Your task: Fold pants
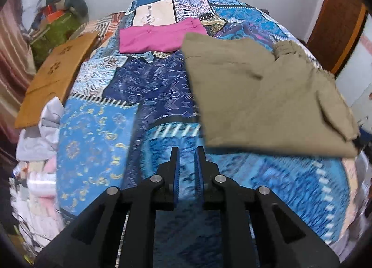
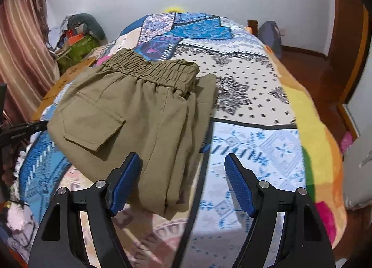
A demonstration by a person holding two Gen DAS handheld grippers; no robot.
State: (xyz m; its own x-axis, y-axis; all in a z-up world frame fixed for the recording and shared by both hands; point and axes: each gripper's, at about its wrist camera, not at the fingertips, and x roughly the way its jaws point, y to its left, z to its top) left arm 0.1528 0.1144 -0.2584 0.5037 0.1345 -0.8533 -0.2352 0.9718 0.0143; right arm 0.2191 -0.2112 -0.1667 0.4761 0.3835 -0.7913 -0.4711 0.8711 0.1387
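Olive-green pants [image 2: 144, 109] lie folded on the patterned bedspread [image 2: 255, 142], waistband at the far end and a back pocket facing up. In the left wrist view the pants [image 1: 255, 95] lie ahead and to the right. My left gripper [image 1: 187, 151] hovers over the bedspread near the pants' near left corner, jaws nearly closed with a narrow gap, holding nothing. My right gripper [image 2: 182, 158] is open wide and empty, just above the pants' near end, its left finger [image 2: 127, 170] over the cloth.
A folded pink garment [image 1: 160, 35] lies farther up the bed. A wooden board [image 1: 58, 70] and a pile of clutter [image 1: 60, 19] stand at the left. The bed's right edge [image 2: 325, 151] drops to a wooden floor, with a grey bag [image 2: 270, 35] beyond.
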